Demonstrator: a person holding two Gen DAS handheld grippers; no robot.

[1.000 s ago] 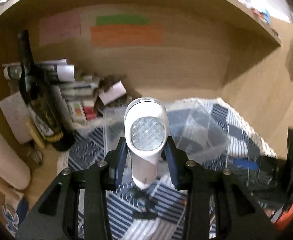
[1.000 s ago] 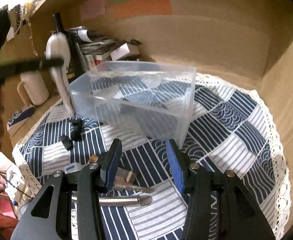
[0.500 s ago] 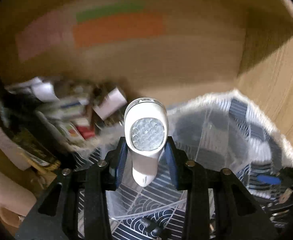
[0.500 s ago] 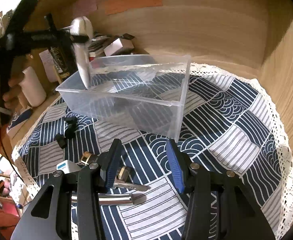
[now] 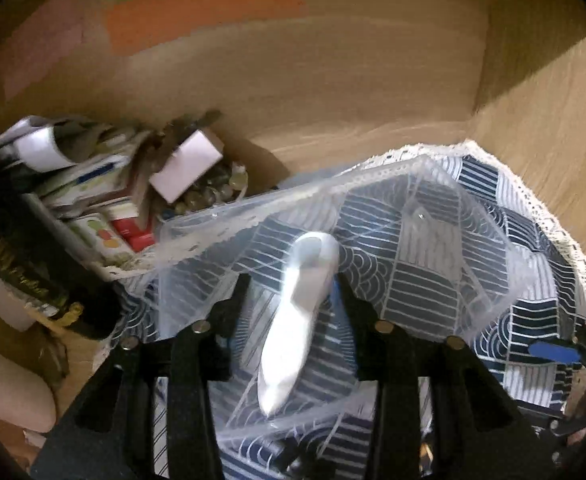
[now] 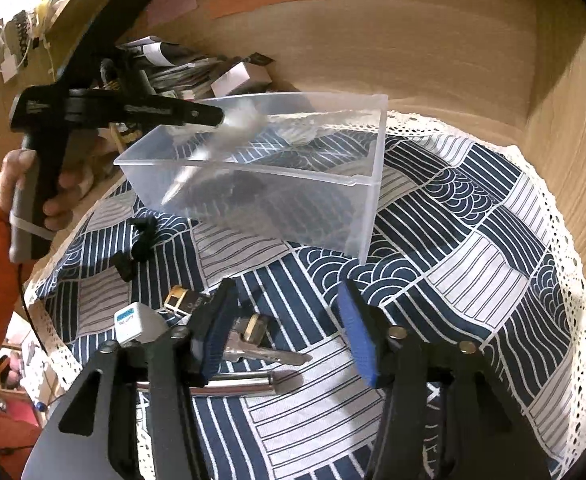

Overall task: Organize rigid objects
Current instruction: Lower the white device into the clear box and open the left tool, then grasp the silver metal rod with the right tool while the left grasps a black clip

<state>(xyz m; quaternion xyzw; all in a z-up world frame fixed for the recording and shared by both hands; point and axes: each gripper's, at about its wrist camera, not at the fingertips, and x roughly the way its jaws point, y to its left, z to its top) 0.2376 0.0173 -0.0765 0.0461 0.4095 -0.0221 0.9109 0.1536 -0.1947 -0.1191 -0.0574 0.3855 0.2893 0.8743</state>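
My left gripper (image 5: 291,296) stands open over the clear plastic bin (image 5: 493,276). The white handheld device (image 5: 297,312) lies blurred between its parted jaws, tilted down into the bin. In the right wrist view the left gripper (image 6: 213,118) is at the bin's (image 6: 369,208) left rim and the white device (image 6: 213,144) slants blurred inside. My right gripper (image 6: 285,330) is open and empty, low over the patterned cloth (image 6: 473,264). Just before it lie a key (image 6: 269,354), a metal tube (image 6: 233,384) and a small brass-and-black piece (image 6: 185,300).
A white adapter (image 6: 131,322) and a black clip (image 6: 141,240) lie on the cloth at the left. Books, boxes and a dark bottle (image 5: 21,272) crowd the back left corner. Wooden walls (image 6: 433,40) close in behind and at the right.
My left gripper carried the white device over the bin and its jaws opened; the device has tipped forward and is dropping into the bin. My right gripper lowered slightly and stays open.
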